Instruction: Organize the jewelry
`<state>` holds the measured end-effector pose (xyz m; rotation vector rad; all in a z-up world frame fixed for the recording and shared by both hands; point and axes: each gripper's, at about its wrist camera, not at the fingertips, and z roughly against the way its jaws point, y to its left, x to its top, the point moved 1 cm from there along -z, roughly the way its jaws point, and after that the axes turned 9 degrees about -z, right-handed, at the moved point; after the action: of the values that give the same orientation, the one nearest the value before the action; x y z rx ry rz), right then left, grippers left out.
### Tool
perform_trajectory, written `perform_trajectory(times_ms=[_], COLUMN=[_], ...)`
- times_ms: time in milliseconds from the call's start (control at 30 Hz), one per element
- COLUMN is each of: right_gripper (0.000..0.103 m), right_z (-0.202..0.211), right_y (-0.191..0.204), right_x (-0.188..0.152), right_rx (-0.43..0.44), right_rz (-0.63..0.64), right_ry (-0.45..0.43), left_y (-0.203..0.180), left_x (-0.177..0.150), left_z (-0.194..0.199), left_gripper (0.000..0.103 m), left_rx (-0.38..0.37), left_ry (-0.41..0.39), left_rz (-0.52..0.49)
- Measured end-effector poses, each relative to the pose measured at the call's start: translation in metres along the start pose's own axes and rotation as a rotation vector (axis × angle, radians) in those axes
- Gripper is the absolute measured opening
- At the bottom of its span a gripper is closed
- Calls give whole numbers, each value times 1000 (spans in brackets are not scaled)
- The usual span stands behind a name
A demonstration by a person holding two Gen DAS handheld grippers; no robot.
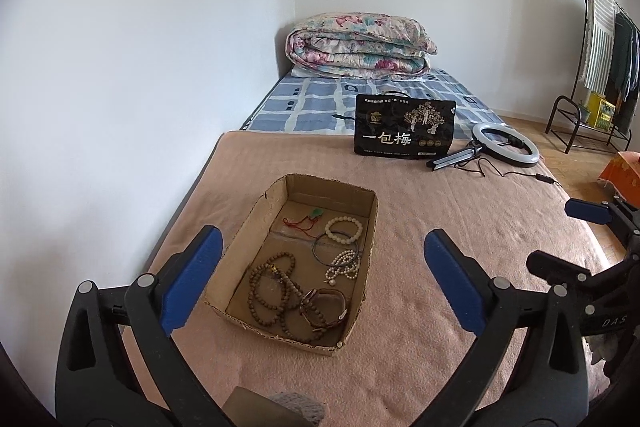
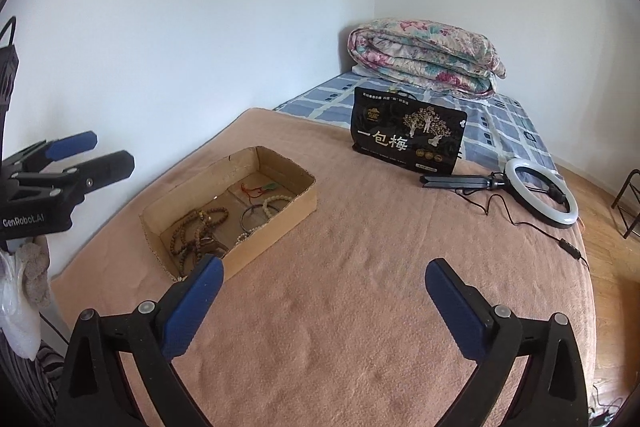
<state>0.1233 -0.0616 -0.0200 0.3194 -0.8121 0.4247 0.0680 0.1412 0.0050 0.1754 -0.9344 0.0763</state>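
A shallow cardboard box (image 1: 360,259) (image 2: 280,227) lies on the pink blanket. Inside it are brown bead strands (image 1: 272,291) (image 2: 196,231), a white bead bracelet (image 1: 343,230) (image 2: 276,205), a thin dark bangle (image 1: 320,247), a string of small pearls (image 1: 344,265), a brown watch-like band (image 1: 324,311) and a red cord with a green pendant (image 1: 310,219) (image 2: 260,190). My left gripper (image 1: 322,279) hangs open just before the box, nothing between its blue pads. My right gripper (image 2: 324,307) stands open over bare blanket, to the right of the box. No jewelry is held.
A black snack bag (image 1: 404,131) (image 2: 408,141) stands behind the box. A ring light on a small tripod (image 1: 504,147) (image 2: 540,195) and its cable lie at the right. A folded floral quilt (image 1: 360,47) sits at the far end. A clothes rack (image 1: 600,67) stands beyond the bed's right edge.
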Motion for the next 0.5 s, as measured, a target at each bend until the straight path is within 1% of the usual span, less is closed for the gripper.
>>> perform_trajectory(times_ms=[133,300,500], right_gripper=[103,103,103], right_z=[3,1,-2], right_y=[-1,-7,-15], right_x=[5,3,-1], right_rx=[-21,-37,-61], right_rz=[-6,-23,-32], right_ry=[-28,-27,-16], left_y=[-3,-5,-10], left_x=[-3,-4,-3], left_z=[5,8,13], left_gripper=[103,103,103], left_rx=[27,22,6], left_ry=[2,-13,-24], left_rz=[-12,-29,-24])
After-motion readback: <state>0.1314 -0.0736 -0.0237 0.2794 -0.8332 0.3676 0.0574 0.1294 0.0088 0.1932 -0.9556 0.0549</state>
